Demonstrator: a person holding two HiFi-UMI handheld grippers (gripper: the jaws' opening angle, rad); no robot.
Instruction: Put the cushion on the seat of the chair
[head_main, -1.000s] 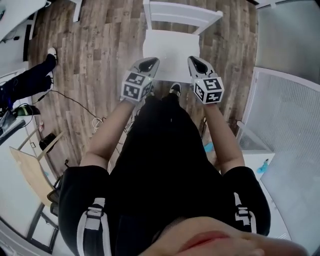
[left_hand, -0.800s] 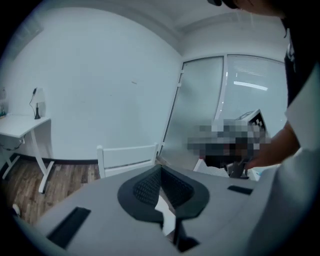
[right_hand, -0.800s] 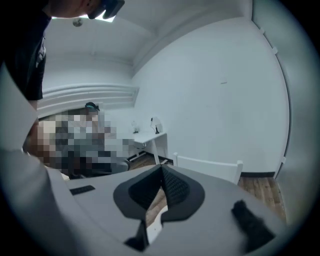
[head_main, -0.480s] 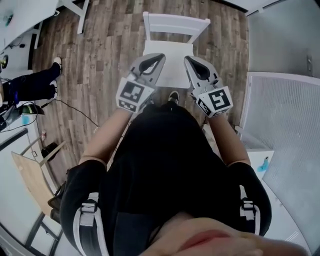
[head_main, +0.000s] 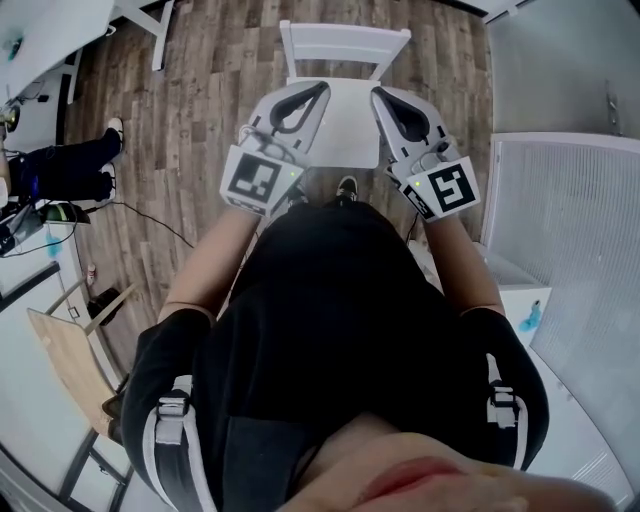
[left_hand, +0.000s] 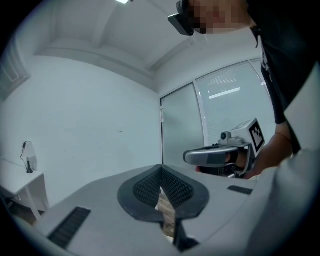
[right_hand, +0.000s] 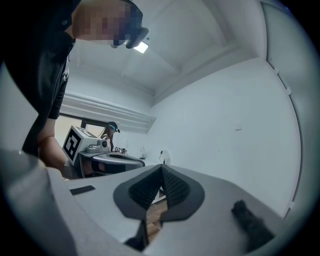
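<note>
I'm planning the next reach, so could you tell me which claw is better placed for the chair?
Neither: the left claw and right claw are both shut, empty, and mirrored evenly above the white chair.

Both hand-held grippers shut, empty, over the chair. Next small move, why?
Probably pull both back clear. The left hand-held gripper and the right hand-held gripper are shut on nothing above the white chair; its seat shows plain white, and no separate cushion is visible.

The white chair (head_main: 343, 44) stood upright on the wood-plank floor (head_main: 210, 90), backrest at the top of the head view. Its seat (head_main: 348, 130) showed flat and white; no separate cushion could be told apart.
</note>
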